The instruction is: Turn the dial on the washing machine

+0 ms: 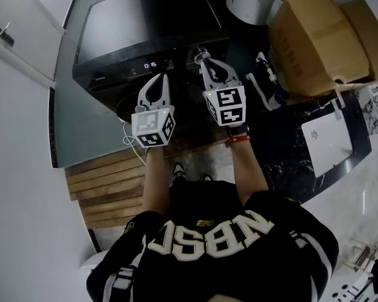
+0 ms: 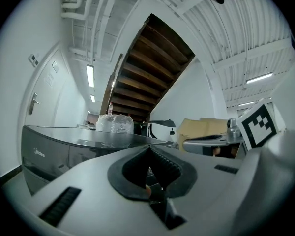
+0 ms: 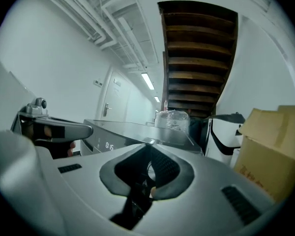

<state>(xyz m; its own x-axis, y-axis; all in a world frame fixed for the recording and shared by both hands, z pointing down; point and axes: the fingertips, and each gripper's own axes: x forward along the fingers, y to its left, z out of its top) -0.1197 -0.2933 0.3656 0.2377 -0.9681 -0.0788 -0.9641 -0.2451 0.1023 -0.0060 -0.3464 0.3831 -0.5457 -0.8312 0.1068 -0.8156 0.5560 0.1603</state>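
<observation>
A dark washing machine [image 1: 145, 24] stands in front of me, its display [image 1: 150, 64] lit. The silver dial [image 1: 200, 55] sits on the front panel right of the display. My right gripper [image 1: 205, 61] has its tips at the dial, jaws nearly together on it. In the right gripper view the dial [image 3: 149, 171] shows as a silver arc between the ribbed pads of the right gripper [image 3: 150, 146]. My left gripper [image 1: 164, 77] hangs shut and empty just below the display, left of the dial. In its own view the left gripper [image 2: 148, 147] tips meet.
Cardboard boxes [image 1: 321, 36] stand to the right of the machine, with a white flat device [image 1: 327, 140] on the dark floor below them. Wooden boards [image 1: 107, 187] lie at the lower left. A plastic-wrapped bundle [image 3: 172, 119] rests on the machine's top. A stair underside [image 3: 196, 58] runs overhead.
</observation>
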